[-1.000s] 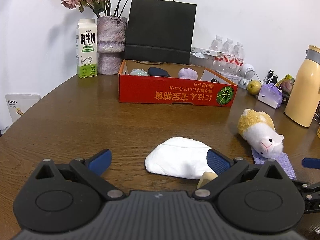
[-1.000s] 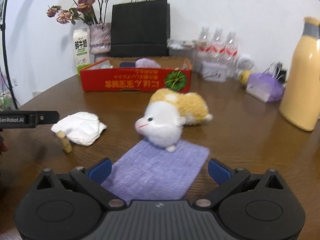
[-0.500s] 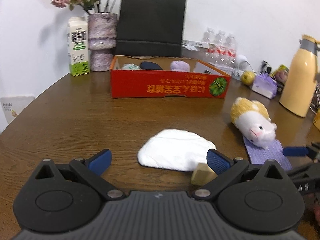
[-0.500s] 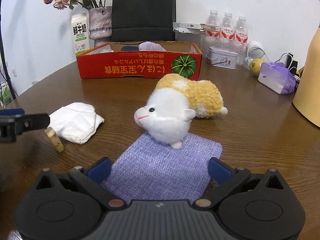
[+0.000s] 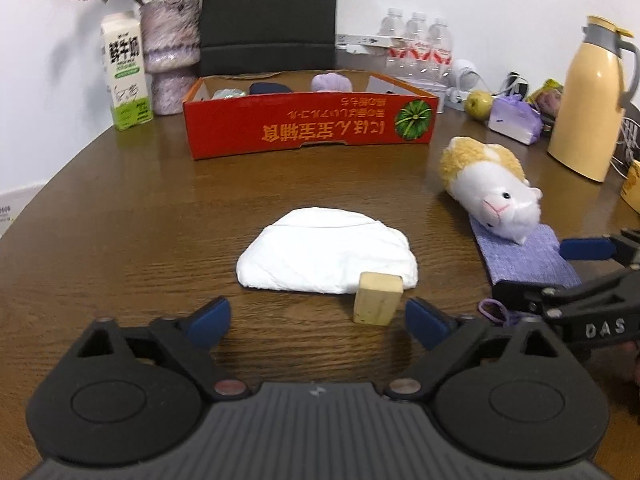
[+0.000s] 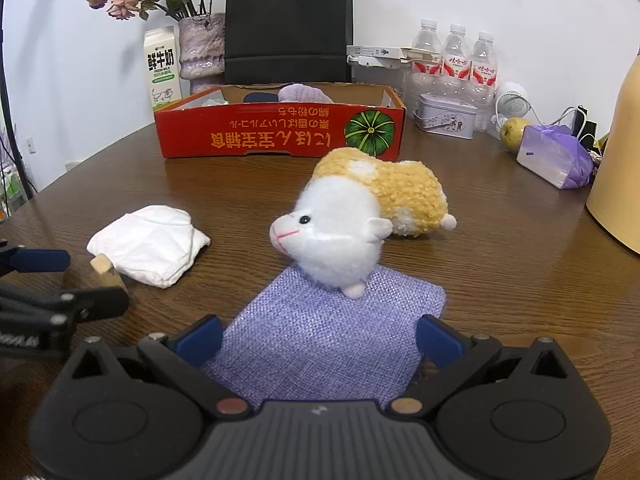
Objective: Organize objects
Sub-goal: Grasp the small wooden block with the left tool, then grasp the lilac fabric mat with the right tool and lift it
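Now, left gripper (image 5: pixel 316 320): its jaws are closing while standing wide apart, with a small wooden block (image 5: pixel 378 298) sitting between the blue pads, nearer the right one, and no pad pressing on it.
Wooden block: standing on the brown table (image 5: pixel 120 208), touching the near edge of a folded white cloth (image 5: pixel 326 256).
Right gripper (image 6: pixel 320 336): its jaws are standing spread, straddling the near end of a purple woven pouch (image 6: pixel 332 332), the pads lying beside its edges without pinching it.
Plush hamster (image 6: pixel 360 216): lying with its white head resting on the far end of the purple pouch, its yellow back pointing toward the box.
Red cardboard box (image 6: pixel 280 134): sitting open farther back on the table, holding a lilac knitted item (image 6: pixel 304 94) and a dark item.
Behind the box: a milk carton (image 5: pixel 126 74), a flower vase (image 5: pixel 170 54) and a black paper bag (image 5: pixel 268 16) are standing by the wall.
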`<action>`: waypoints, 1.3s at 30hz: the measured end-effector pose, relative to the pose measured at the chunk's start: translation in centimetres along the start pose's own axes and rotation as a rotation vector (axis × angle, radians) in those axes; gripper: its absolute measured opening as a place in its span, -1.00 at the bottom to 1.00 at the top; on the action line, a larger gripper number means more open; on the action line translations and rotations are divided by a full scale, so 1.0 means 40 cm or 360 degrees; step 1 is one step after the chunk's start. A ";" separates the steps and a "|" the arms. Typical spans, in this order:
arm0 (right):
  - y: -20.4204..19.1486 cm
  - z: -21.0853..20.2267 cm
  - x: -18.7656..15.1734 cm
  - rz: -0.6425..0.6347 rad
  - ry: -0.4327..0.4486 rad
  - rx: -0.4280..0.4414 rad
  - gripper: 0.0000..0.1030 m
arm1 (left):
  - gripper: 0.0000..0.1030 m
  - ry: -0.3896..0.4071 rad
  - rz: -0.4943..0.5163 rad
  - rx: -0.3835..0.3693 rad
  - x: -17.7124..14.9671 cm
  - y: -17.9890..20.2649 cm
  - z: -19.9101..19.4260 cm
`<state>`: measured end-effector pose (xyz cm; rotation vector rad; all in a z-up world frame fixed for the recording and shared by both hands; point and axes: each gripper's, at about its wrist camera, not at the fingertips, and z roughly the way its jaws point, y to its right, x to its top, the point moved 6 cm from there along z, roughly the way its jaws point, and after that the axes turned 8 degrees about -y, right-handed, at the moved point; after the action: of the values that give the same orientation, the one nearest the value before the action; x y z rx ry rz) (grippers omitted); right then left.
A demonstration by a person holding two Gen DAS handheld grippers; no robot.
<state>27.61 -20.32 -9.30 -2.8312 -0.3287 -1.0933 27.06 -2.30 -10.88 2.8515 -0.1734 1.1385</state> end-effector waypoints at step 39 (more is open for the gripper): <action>0.021 -0.062 -0.027 0.0033 0.0093 0.0110 -0.80 | -0.58 0.0155 -0.0062 -0.0150 0.001 0.018 -0.048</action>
<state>25.40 -21.69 -8.21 -2.7304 -0.3249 -1.1347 25.69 -2.82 -9.47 2.6987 -0.1605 1.2243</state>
